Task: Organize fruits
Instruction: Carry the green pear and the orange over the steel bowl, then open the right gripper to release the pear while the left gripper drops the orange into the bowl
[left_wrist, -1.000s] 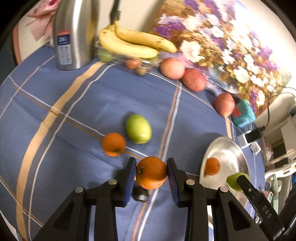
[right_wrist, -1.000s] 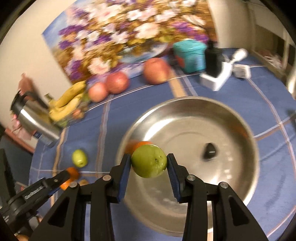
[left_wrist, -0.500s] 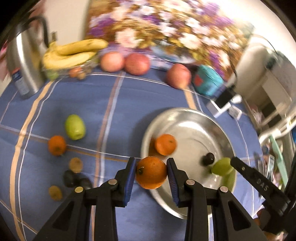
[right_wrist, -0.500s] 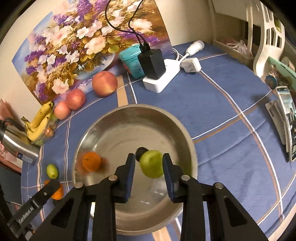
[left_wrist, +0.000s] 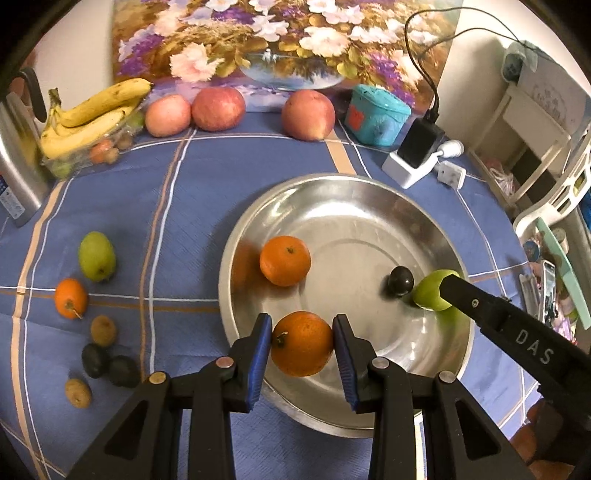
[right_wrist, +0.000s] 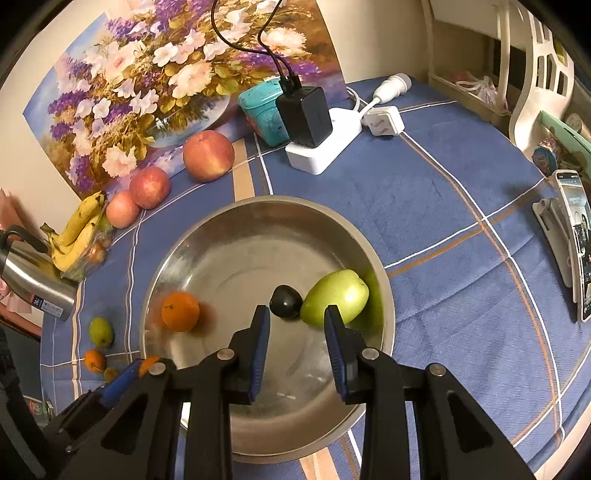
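The left gripper (left_wrist: 302, 341) clamps an orange (left_wrist: 301, 343); the right gripper (right_wrist: 295, 334), lettered "DAS", stands empty, jaws narrowly apart, beside a green fruit (right_wrist: 334, 297).

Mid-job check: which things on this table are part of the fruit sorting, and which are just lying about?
Part of the job:
- metal bowl
- orange in the left gripper
- green fruit, dark plum and second orange in the bowl
- loose fruit on the cloth, such as the green one

Lying about:
- kettle
- charger
- teal box
- painting
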